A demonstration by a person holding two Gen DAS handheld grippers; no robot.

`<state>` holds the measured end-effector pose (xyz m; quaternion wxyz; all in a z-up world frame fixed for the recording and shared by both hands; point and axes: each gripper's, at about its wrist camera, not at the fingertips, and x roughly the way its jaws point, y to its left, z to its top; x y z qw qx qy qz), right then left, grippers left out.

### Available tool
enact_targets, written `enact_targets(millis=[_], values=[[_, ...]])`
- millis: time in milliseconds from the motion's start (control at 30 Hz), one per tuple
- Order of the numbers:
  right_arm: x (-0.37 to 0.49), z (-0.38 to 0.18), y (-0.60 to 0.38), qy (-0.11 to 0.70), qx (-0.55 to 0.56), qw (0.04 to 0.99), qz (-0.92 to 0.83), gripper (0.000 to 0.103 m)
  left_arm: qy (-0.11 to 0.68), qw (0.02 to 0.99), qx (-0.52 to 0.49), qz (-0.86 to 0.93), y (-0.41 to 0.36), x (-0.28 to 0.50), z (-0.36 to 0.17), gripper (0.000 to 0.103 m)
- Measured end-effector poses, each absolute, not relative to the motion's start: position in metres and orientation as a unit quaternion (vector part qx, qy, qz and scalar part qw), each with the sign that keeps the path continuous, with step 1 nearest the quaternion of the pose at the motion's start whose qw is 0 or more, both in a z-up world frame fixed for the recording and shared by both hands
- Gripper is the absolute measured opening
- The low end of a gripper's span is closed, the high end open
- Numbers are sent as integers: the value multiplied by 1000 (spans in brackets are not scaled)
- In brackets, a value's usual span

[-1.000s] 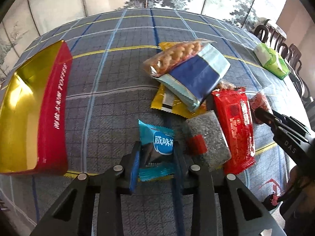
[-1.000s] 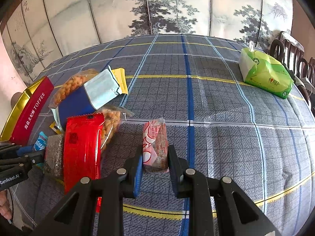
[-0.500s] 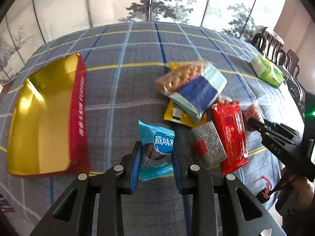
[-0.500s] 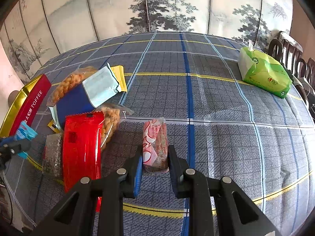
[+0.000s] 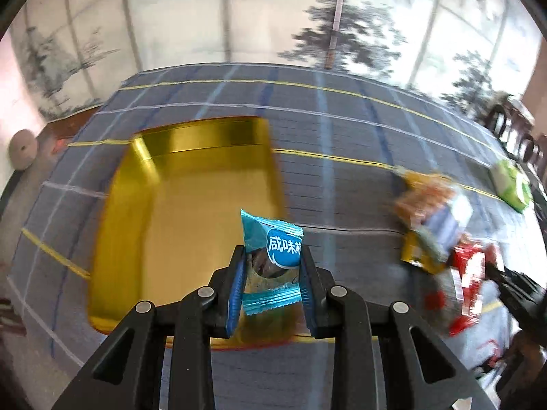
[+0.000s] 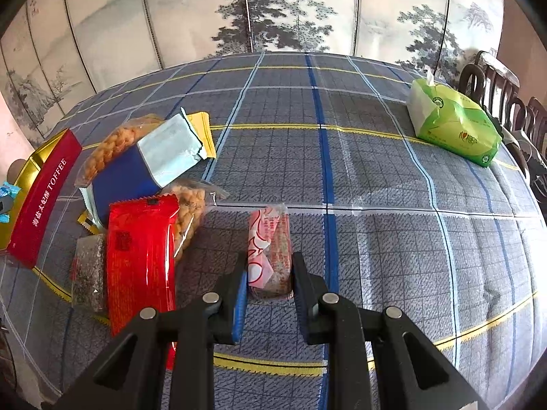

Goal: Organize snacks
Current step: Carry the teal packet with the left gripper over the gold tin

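I see the plaid-clothed bench (image 6: 376,177) bearing the gold-lined red toffee tin (image 5: 191,225). My left gripper (image 5: 271,285) jaws clamp the blue candy wrapper (image 5: 273,256) above the tin. My right gripper (image 6: 268,285) jaws flank the pink-white snack bar (image 6: 270,246), grip uncertain.

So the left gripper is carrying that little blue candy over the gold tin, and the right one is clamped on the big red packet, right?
Not quite. In the right wrist view the right gripper sits around the pink-and-white snack bar, not the red packet lying beside it. The left gripper does hold the blue candy over the gold tin.
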<state>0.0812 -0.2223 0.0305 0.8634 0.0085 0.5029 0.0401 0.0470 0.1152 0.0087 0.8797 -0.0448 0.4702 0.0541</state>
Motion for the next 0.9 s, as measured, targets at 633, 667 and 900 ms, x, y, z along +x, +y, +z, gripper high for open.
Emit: enact_targets(millis=[633, 667, 900], values=[[84, 31, -219, 506, 23, 862, 6, 23, 501, 855, -54, 120, 194, 39, -31, 26], [84, 32, -219, 506, 24, 862, 5, 23, 502, 854, -54, 122, 194, 39, -32, 26], [81, 40, -219, 499, 27, 866, -4, 23, 508, 851, -46, 122, 197, 37, -40, 26]])
